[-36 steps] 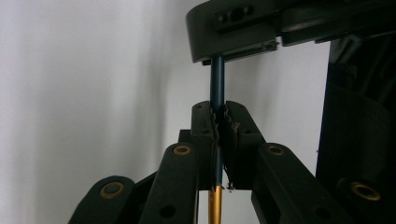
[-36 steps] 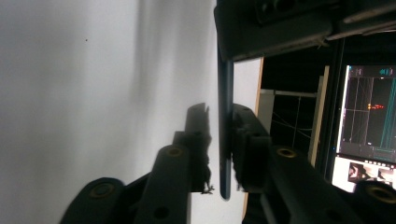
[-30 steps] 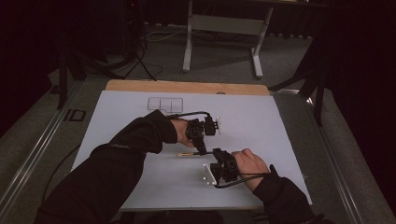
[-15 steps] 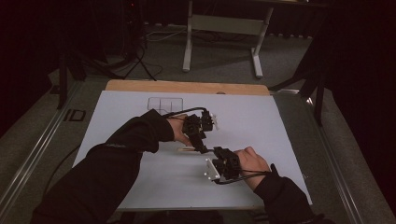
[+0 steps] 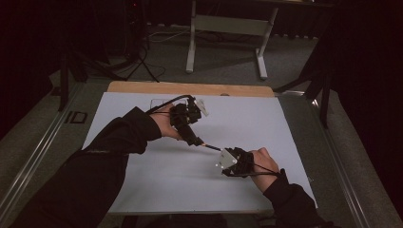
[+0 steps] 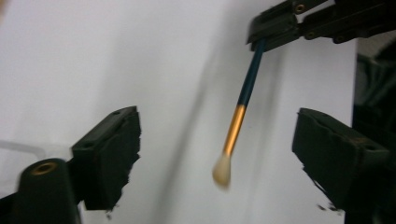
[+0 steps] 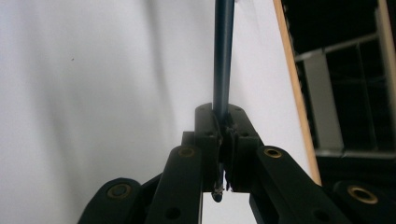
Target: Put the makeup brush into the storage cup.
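Blue-handled paintbrush point(image 6: 243, 112) now hangs free between the left gripper point(image 6: 219, 154) fingers, just opened (handover done), the right gripper point(image 7: 224, 135) fingers clamped on its handle above the white worktop point(image 5: 157, 166).

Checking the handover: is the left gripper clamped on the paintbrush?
No: the left gripper stands open, its jaws apart from the paintbrush, which the right gripper clamps by the handle.

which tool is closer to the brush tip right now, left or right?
Left. The left tool has just been opening, and the brush tip hangs free between its pads, untouched. The right tool is shut on the brush's handle end, farthest from the tip.
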Motion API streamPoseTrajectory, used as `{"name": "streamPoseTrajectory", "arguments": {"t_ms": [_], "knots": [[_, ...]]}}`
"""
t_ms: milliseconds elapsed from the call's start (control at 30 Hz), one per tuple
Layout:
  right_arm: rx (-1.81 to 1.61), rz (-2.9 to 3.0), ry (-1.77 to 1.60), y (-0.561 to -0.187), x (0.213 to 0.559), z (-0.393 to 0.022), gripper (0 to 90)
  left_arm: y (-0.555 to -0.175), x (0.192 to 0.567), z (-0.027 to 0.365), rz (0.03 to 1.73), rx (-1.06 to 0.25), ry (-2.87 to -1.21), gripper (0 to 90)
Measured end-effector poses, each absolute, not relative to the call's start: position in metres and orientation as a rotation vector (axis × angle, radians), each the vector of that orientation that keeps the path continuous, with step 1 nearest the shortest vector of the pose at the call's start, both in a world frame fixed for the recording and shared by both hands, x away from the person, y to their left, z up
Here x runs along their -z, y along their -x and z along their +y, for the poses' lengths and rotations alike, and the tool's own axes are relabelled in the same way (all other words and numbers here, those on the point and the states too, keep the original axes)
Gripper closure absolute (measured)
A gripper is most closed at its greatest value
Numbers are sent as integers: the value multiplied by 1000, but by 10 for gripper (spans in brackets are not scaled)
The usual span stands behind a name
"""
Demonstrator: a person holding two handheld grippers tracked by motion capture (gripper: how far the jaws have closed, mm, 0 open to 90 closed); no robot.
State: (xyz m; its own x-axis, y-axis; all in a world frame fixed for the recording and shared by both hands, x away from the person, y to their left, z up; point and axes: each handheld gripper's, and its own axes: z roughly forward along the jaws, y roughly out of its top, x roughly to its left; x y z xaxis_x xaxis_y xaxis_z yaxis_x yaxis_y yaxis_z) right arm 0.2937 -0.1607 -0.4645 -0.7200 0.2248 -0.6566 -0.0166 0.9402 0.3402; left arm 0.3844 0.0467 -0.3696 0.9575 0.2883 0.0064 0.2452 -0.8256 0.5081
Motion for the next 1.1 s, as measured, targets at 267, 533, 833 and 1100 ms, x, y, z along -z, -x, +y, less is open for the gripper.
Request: {"name": "streamPoseTrajectory", "arguments": {"t_ms": [267, 533, 833, 1100], "knots": [[-614, 2449, -432, -307, 457, -171, 852, -366, 365, 63, 481, -202, -2496, 59], [-733, 2460, -607, -312, 456, -181, 852, -359, 361, 73, 581, -271, -2428, 38], [-983, 2461, -809, -317, 453, -196, 852, -353, 369, 82, 617, -222, -2341, 31], [-1228, 2427, -994, -322, 452, -209, 852, -349, 385, 84, 689, -224, -2298, 20]]}}
